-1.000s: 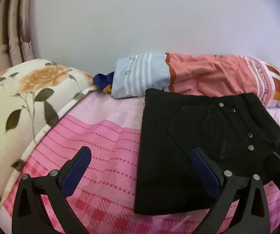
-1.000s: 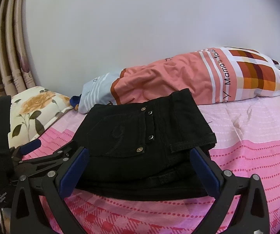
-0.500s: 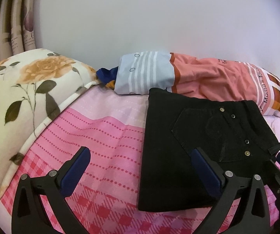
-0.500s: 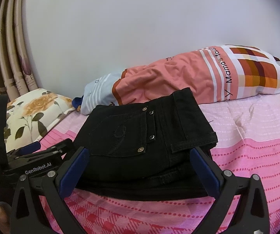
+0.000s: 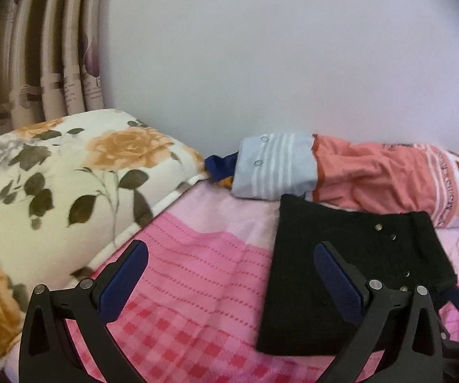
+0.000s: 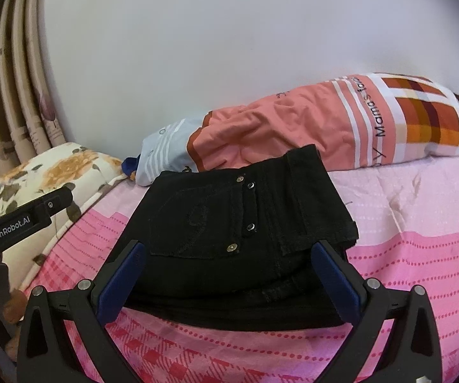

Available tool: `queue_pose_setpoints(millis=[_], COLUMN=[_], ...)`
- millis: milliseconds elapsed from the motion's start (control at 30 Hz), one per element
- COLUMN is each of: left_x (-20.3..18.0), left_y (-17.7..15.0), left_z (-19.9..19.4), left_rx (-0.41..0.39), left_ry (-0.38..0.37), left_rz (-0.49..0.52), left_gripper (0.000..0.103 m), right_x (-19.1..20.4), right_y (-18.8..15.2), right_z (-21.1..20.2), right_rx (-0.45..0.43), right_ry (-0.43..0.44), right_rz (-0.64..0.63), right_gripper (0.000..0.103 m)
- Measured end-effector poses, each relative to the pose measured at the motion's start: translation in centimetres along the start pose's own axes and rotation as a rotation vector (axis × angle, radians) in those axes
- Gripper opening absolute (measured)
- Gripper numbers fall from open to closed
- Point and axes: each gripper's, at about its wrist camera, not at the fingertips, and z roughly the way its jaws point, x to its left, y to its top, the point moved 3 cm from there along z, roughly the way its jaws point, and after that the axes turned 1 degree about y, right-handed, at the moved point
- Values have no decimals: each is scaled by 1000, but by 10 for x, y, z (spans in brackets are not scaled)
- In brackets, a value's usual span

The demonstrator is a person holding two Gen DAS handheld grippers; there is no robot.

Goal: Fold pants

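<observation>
Pink patterned bedding [image 6: 421,255] is spread beneath black pants [image 6: 236,239], which are folded into a compact stack, pocket and rivets uppermost, just before a striped peach pillow [image 6: 309,127]. Floral cushion [image 5: 54,191], curtain [image 5: 38,48] and pale wall [image 5: 261,48] are seen behind. Left gripper [image 5: 229,274] and right gripper [image 6: 229,274] are held spread wide, gripping nothing.

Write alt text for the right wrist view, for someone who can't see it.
Folded black pants lie on a pink patterned bedsheet, framed by the open right gripper, which holds nothing. Behind them an orange and plaid pillow rests against a white wall; a floral pillow lies at left.
</observation>
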Motion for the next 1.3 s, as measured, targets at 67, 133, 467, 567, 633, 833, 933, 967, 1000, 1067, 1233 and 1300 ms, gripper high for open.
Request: queue_pose_setpoints(millis=[67, 133, 467, 567, 633, 833, 933, 967, 1000, 1067, 1233, 1300], left_x=[3, 7, 36, 54, 69, 129, 159, 170, 183, 197, 217, 215], left_y=[-2, -4, -8, -10, -11, -18, -27, -31, -36, -42, -51, -52], left_z=[3, 6, 10, 8, 10, 17, 27, 31, 37, 43, 51, 53], left_rx=[48, 75, 94, 83, 89, 60, 62, 69, 81, 82, 58, 44], left_ry=[-60, -90, -31, 19, 39, 195, 290, 309, 327, 356, 442, 483], left_rz=[-20, -52, -95, -112, -145, -220, -269, -290, -322, -349, -362, -343], left_gripper=[103, 103, 103, 103, 103, 103, 103, 103, 103, 103, 103, 103], right_x=[-1, -1, 33, 57, 78, 153, 185, 193, 201, 216, 235, 233], right_y=[1, 1, 8, 11, 15, 21, 16, 14, 11, 4, -6, -8], right_z=[1, 0, 6, 12, 21, 75, 107, 114, 122, 136, 163, 175], right_rx=[9, 11, 36, 42, 53, 177, 222, 233, 249, 275, 320, 365], right_ry=[0, -2, 50, 91, 142, 277, 308, 311, 317, 334, 307, 270], right_rz=[14, 23, -36, -70, -101, -195, -215, -223, -229, -236, -241, -226], right_gripper=[103, 103, 103, 103, 103, 103, 103, 103, 103, 103, 103, 103])
